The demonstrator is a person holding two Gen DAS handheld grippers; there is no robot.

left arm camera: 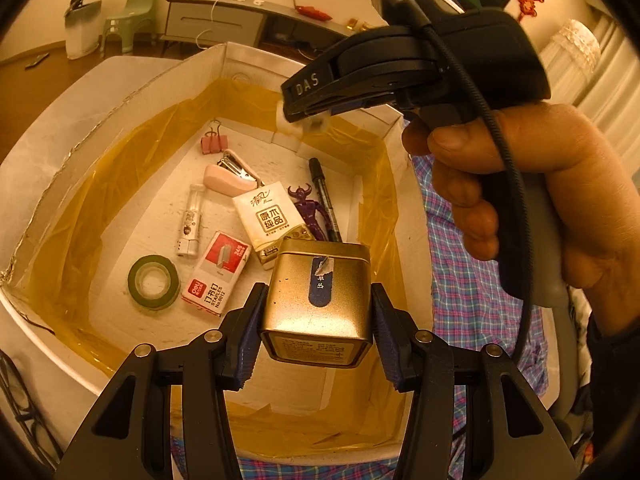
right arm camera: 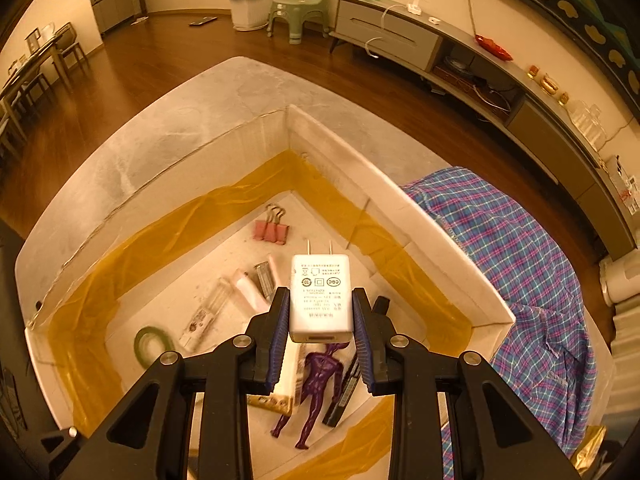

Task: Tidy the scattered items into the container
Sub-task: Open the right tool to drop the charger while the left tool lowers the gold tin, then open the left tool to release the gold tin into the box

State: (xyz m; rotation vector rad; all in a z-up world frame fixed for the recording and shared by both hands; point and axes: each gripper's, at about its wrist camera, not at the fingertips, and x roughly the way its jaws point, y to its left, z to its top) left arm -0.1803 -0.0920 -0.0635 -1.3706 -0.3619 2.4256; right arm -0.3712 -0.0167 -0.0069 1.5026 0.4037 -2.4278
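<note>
Both grippers are loaded over the white foam box (right arm camera: 400,216) with yellow-taped walls. Left gripper (left arm camera: 319,322) has its pads clamped on a square gold metal tin (left arm camera: 318,300); right gripper (right arm camera: 320,330) pinches a white plastic plug charger (right arm camera: 320,292). Down inside lie a pink binder clip (right arm camera: 271,229), purple figurine (right arm camera: 318,380), green tape roll (left arm camera: 153,282).
</note>
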